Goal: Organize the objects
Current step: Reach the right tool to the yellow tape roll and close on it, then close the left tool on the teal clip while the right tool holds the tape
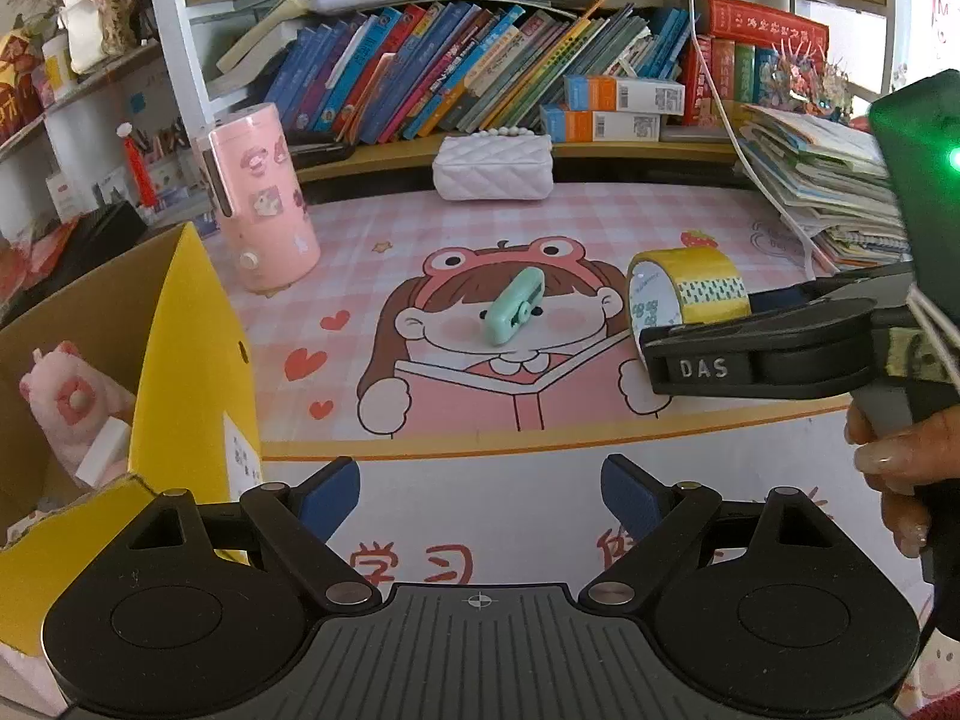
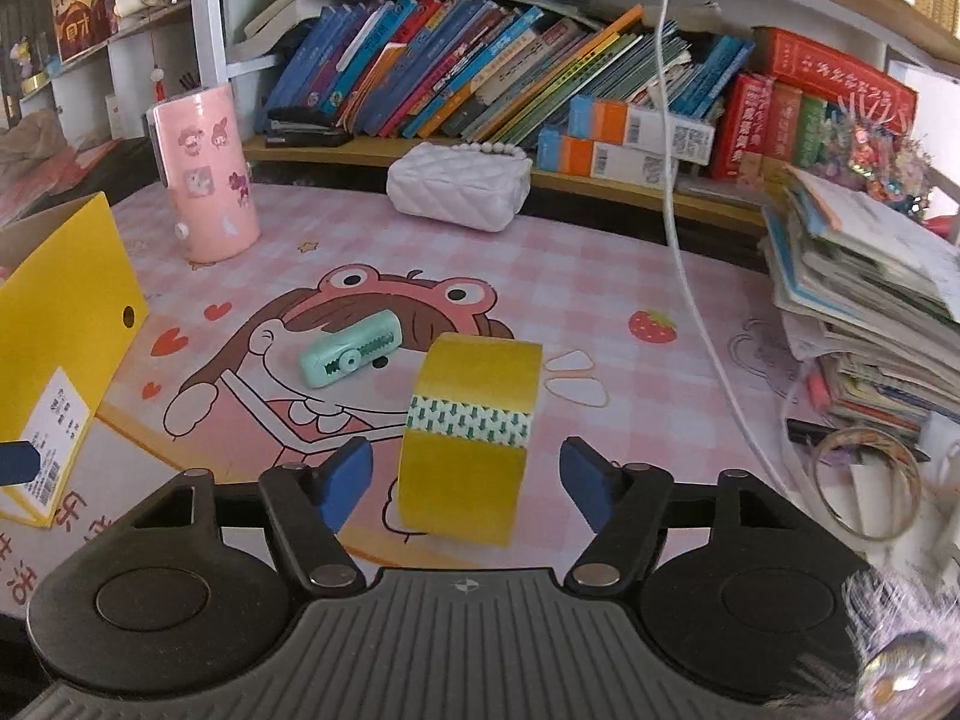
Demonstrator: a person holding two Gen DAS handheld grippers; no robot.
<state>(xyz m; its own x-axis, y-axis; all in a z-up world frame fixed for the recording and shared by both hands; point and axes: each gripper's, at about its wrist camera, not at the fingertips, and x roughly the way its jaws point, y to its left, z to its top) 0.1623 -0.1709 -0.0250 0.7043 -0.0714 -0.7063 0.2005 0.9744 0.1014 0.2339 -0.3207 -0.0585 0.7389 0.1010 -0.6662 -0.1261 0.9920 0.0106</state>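
A yellow tape roll (image 2: 471, 438) stands on edge on the pink cartoon desk mat (image 2: 630, 300), between the open blue pads of my right gripper (image 2: 467, 483), which do not touch it. The roll also shows in the left wrist view (image 1: 690, 288), with the right gripper (image 1: 645, 339) at it from the right. A mint green correction tape (image 2: 351, 357) lies on the mat left of the roll; it also shows in the left wrist view (image 1: 515, 306). My left gripper (image 1: 480, 498) is open and empty, near the desk's front edge. A yellow cardboard box (image 1: 192, 360) stands at the left, holding a pink plush toy (image 1: 72, 408).
A pink cylinder container (image 2: 207, 174) and a white quilted purse (image 2: 459, 186) stand at the back of the mat. A bookshelf (image 2: 480, 60) runs behind. A stack of books (image 2: 870, 300) and a clear tape ring (image 2: 867, 486) lie at the right. A white cable (image 2: 678, 210) hangs down.
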